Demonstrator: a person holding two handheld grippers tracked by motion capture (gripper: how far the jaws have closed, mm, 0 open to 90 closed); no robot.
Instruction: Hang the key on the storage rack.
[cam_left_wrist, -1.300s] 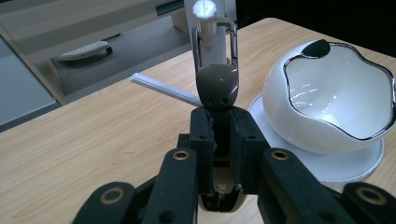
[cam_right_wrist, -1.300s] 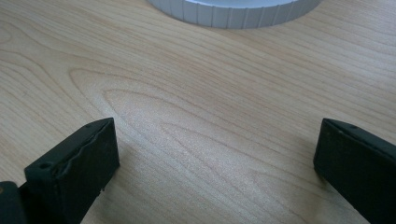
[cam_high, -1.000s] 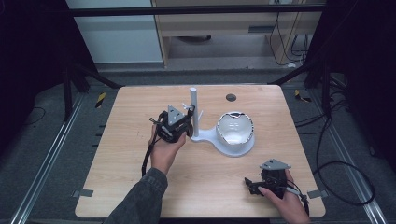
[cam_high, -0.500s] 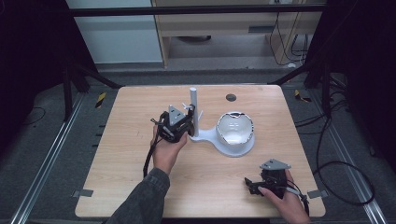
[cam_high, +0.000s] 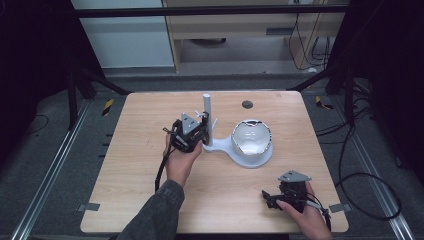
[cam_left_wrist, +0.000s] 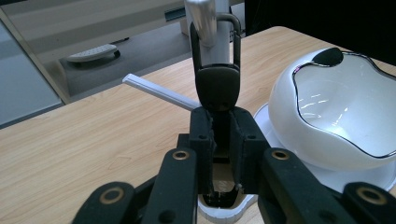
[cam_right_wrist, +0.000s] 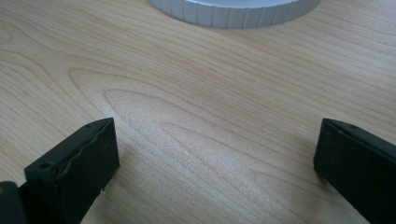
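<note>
Resting near the table's (cam_high: 125, 200) near right corner, the right gripper (cam_high: 272, 197) sits low in the person's right hand (cam_high: 305, 217), jaws spread wide w/ bare wood between them, nothing held. In the right gripper view the ribbed white edge of the stand base (cam_right_wrist: 233, 11) lies just beyond those jaws, not touching.

Further in, around the table's middle, the left hand (cam_high: 180, 160) holds the left gripper (cam_high: 200, 131) up against the white stand's post (cam_high: 206, 117). Its jaws are pinched tight on a black key fob (cam_left_wrist: 217, 86); the fob stands upright between the pads, its metal loop (cam_left_wrist: 236, 28) around the grey post (cam_left_wrist: 205, 18). A thin white peg (cam_left_wrist: 159, 92) sticks out sideways from the post, behind the fob.

Right of the post, on the same base, sits the white bowl (cam_high: 252, 140) w/ a wavy dark-lined rim, apart from both grippers.

Beyond, near the far edge, a small dark round inset (cam_high: 247, 104) in the tabletop.
</note>
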